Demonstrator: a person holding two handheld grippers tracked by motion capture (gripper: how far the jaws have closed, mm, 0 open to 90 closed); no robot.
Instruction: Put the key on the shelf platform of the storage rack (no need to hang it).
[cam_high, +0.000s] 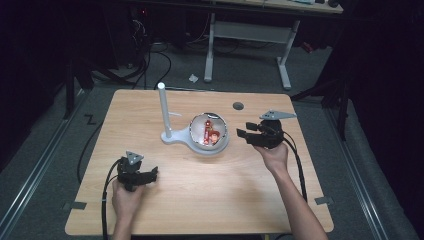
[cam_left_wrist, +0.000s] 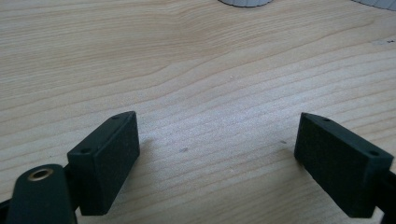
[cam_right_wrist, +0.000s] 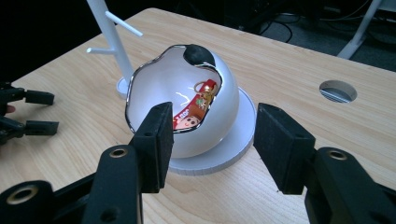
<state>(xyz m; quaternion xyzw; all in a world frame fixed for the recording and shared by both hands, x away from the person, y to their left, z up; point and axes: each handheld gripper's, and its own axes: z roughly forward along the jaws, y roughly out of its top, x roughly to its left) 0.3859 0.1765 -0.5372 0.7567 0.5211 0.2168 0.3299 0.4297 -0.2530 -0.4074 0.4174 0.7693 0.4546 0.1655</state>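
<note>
High view: two black two-jaw grippers on one light wooden table (cam_high: 200, 200); left gripper (cam_high: 152, 174) spread, right gripper (cam_high: 241, 130) spread just beside one white bowl-shaped stand (cam_high: 224, 142).

Left gripper view: bare wood between parted jaws.

Right gripper view: one red keychain charm (cam_right_wrist: 194, 109) inside bowl, just ahead of parted jaws; one white post (cam_right_wrist: 108, 32) beyond.

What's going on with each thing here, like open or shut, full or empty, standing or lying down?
Left gripper: open, holding nothing, low over bare table.
Right gripper: open, holding nothing, facing the bowl.
White bowl: on its round base, opening uncovered, not empty.
Red keychain: lying inside the bowl.
White post: upright beside the bowl, pegs bare.
Table: round hole near its far edge.
</note>
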